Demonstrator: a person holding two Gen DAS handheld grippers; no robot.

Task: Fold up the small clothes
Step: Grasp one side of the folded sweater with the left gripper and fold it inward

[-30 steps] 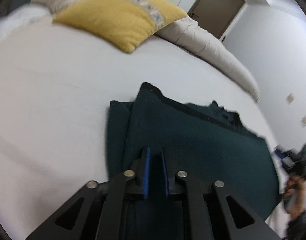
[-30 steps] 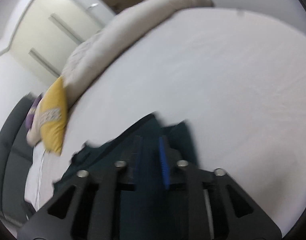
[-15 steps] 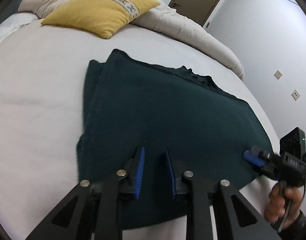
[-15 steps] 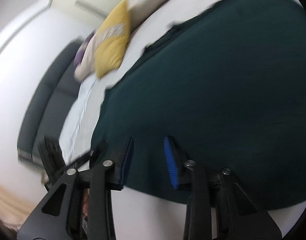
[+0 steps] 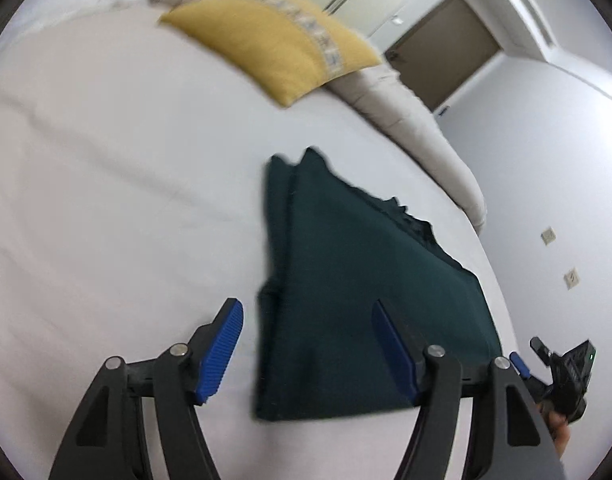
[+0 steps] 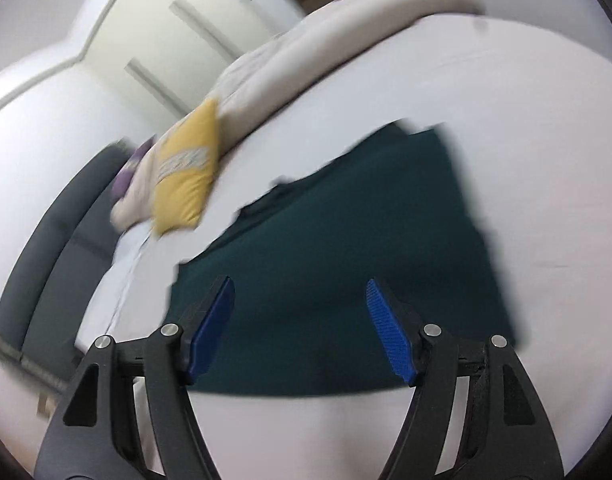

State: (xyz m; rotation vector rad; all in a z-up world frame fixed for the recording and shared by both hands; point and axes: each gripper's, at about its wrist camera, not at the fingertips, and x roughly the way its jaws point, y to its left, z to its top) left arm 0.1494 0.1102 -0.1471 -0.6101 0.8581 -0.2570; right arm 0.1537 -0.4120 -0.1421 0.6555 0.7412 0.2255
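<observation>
A dark green garment (image 5: 358,292) lies folded flat on the white bed sheet (image 5: 106,200). In the left wrist view my left gripper (image 5: 310,324) hovers over the garment's near left corner, its jaws opening wide, nothing pressed between the blue pads. The right gripper's tip (image 5: 520,364) shows at the garment's right edge, held by a hand. In the right wrist view the same garment (image 6: 346,260) spreads ahead of my right gripper (image 6: 300,300), whose jaws are also opening, with the cloth lying below them and not pinched.
A yellow cushion (image 5: 274,48) and a beige duvet roll (image 5: 426,140) lie along the far side of the bed. A brown door (image 5: 442,64) stands beyond. In the right wrist view a dark grey headboard (image 6: 50,248) runs at the left.
Both grippers went from nearly shut to wide apart, releasing the green cloth. Both pulled back towards the garment's near edge, and it now lies flat on the sheet.
</observation>
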